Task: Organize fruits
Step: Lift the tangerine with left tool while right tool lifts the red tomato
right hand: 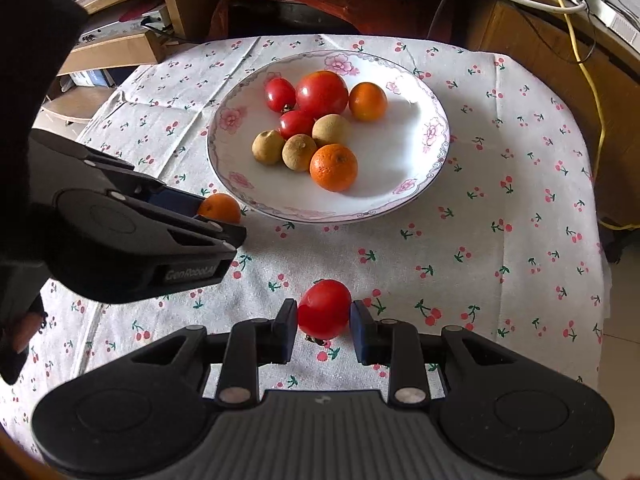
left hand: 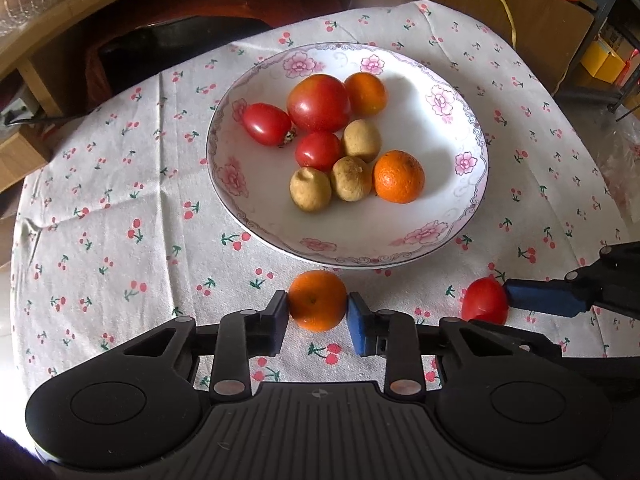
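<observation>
Black left tool [left hand: 317, 312]: pads clamped on small orange [left hand: 317, 300], on cherry-print cloth [left hand: 120, 220] over the bench, just short of the plate. Right tool [right hand: 324, 316]: pads touching both sides of red tomato [right hand: 324, 309], on cloth. Beyond: floral plate [left hand: 472, 184] holding three tomatoes, two oranges and three tan round fruits, clustered.

A white tablecloth [left hand: 120, 208] printed with small red cherries is covering the table and is lying creased near its far left corner. Wooden furniture [right hand: 540, 40] is standing behind it, with a dark red opening [right hand: 288, 4] showing underneath. A yellow cable [right hand: 592, 92] is trailing down on the right. Bright daylight is falling across the cloth.
</observation>
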`<state>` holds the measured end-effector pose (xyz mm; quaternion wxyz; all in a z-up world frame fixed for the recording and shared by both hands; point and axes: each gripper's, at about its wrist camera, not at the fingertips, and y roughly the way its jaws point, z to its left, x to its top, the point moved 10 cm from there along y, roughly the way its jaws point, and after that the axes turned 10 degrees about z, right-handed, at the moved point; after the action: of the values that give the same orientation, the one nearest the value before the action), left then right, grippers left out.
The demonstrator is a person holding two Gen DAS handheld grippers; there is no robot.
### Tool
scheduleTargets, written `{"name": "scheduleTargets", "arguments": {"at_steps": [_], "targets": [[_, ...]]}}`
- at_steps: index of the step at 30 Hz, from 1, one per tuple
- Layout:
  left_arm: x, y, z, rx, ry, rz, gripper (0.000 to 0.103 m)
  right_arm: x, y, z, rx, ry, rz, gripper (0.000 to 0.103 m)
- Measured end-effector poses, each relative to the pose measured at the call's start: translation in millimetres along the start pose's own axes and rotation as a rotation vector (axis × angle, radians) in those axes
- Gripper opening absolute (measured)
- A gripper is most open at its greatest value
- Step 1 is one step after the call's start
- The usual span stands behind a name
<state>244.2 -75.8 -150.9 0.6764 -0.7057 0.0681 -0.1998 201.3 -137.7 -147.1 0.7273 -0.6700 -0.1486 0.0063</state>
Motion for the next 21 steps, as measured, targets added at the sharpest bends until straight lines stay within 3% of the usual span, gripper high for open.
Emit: {"name": "scheduleTargets", "arguments": {"at_steps": [21], "targets": [[-74.0,-15.6,2.1,0.037,0.068,0.065,0.04,-30.3,-6.9,19.0,-0.001,-0.058,0.031,0.029]]}}
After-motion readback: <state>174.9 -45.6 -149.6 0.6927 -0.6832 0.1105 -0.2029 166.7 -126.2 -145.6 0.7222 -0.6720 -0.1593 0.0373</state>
